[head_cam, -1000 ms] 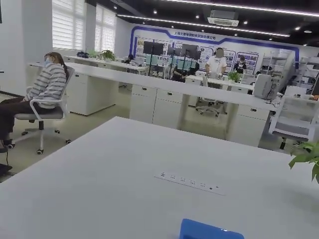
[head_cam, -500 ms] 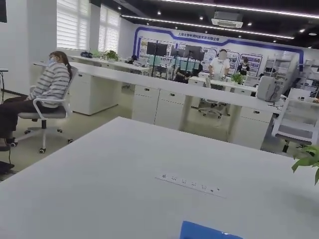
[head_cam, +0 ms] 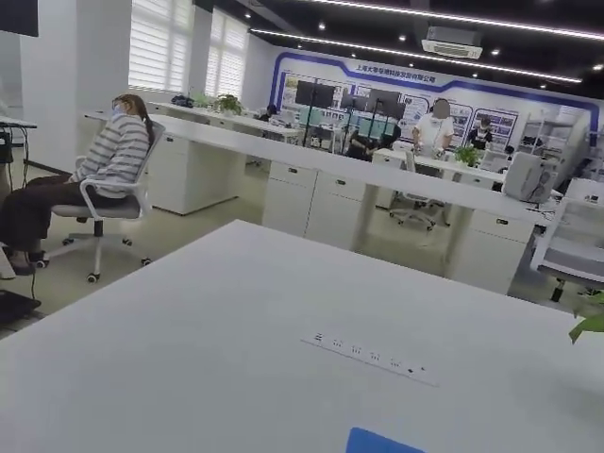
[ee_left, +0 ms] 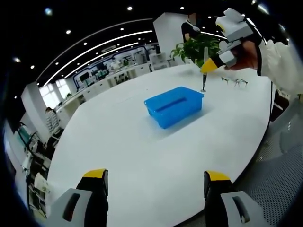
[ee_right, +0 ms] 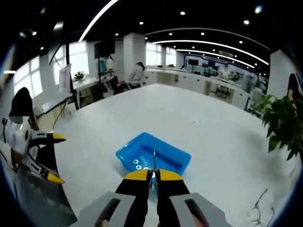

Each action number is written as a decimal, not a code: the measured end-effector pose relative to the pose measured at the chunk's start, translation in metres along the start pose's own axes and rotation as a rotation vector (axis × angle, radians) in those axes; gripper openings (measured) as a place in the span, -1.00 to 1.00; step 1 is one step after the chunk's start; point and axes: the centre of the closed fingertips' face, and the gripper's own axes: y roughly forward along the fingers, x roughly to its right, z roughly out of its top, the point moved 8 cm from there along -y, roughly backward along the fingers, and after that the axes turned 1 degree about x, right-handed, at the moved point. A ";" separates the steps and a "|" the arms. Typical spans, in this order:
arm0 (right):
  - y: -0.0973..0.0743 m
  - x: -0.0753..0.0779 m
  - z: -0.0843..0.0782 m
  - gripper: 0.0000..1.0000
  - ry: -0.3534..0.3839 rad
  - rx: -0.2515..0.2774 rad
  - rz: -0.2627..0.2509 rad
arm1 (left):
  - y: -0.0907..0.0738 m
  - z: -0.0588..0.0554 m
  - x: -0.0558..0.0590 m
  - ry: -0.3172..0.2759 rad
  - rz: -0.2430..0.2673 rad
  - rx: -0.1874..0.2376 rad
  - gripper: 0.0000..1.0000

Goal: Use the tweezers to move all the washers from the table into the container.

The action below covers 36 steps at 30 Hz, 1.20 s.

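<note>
A blue container [ee_left: 174, 106] stands on the white table [ee_left: 118, 142]; its top edge also peeks in at the bottom of the head view as the container [head_cam: 382, 442]. In the right gripper view small washers [ee_right: 136, 164] lie inside the container [ee_right: 165, 158]. My right gripper [ee_right: 152, 176] is shut on the thin metal tweezers [ee_right: 154, 163], whose tips point down over the container. From the left gripper view, the right gripper [ee_left: 222, 54] holds the tweezers [ee_left: 204, 78] upright at the container's far corner. My left gripper [ee_left: 154, 182] is open and empty, well short of the container.
A potted plant [ee_right: 281, 120] and a pair of glasses [ee_left: 235, 82] sit on the table past the container. A socket strip [head_cam: 373, 357] is set into the tabletop. A person sits on a chair [head_cam: 109, 203] beyond the table's far edge.
The head camera has shifted, so the room sits further right and lower in the picture. Nothing on the table has visibly moved.
</note>
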 end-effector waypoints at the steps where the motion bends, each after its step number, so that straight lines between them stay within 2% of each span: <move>1: 0.001 0.000 0.001 -0.98 -0.002 0.002 -0.002 | 0.000 0.000 0.000 0.003 0.001 -0.002 0.70; 6: 0.011 0.007 0.005 -0.97 0.004 0.016 -0.012 | 0.001 -0.001 0.000 0.007 0.002 -0.003 0.70; 13: 0.028 0.014 0.004 -0.97 -0.011 0.008 -0.017 | 0.002 -0.002 0.001 0.013 0.002 -0.016 0.70; 23: 0.047 0.020 -0.005 -0.97 0.000 -0.021 -0.017 | 0.003 -0.004 0.001 0.020 0.002 -0.033 0.70; 36: 0.066 0.020 -0.017 -0.96 -0.009 -0.063 -0.014 | 0.005 -0.006 0.002 0.027 -0.002 -0.056 0.69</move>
